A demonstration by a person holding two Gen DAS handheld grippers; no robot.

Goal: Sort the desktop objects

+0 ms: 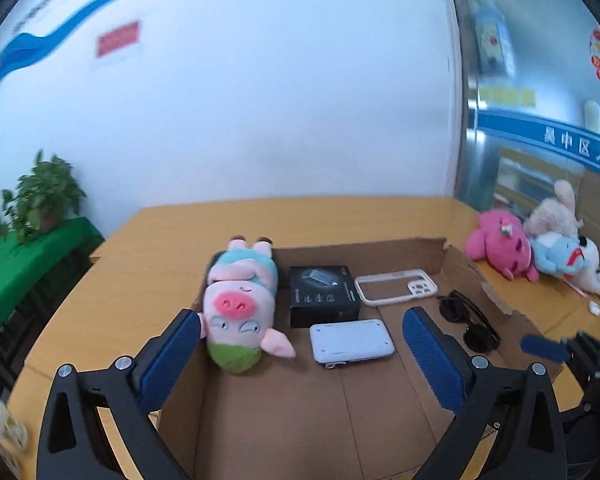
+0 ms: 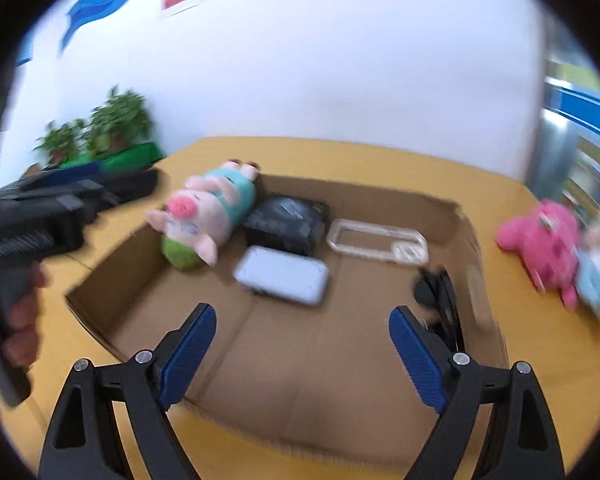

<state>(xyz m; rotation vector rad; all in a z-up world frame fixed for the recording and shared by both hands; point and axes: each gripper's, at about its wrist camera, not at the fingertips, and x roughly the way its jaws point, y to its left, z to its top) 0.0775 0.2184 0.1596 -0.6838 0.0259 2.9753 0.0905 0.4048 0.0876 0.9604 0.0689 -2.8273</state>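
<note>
An open cardboard box lies on the wooden table. Inside it, along the left wall, rests a pink pig plush. Beside the pig are a black carton, a white phone case, a flat white device and black sunglasses. My left gripper stands wide open over the box's near part, holding nothing. My right gripper is open and empty too, above the box's near edge.
Pink, cream and pale blue plush toys lie on the table right of the box. Potted plants stand on a green-covered stand at the far left. A hand holds the left tool.
</note>
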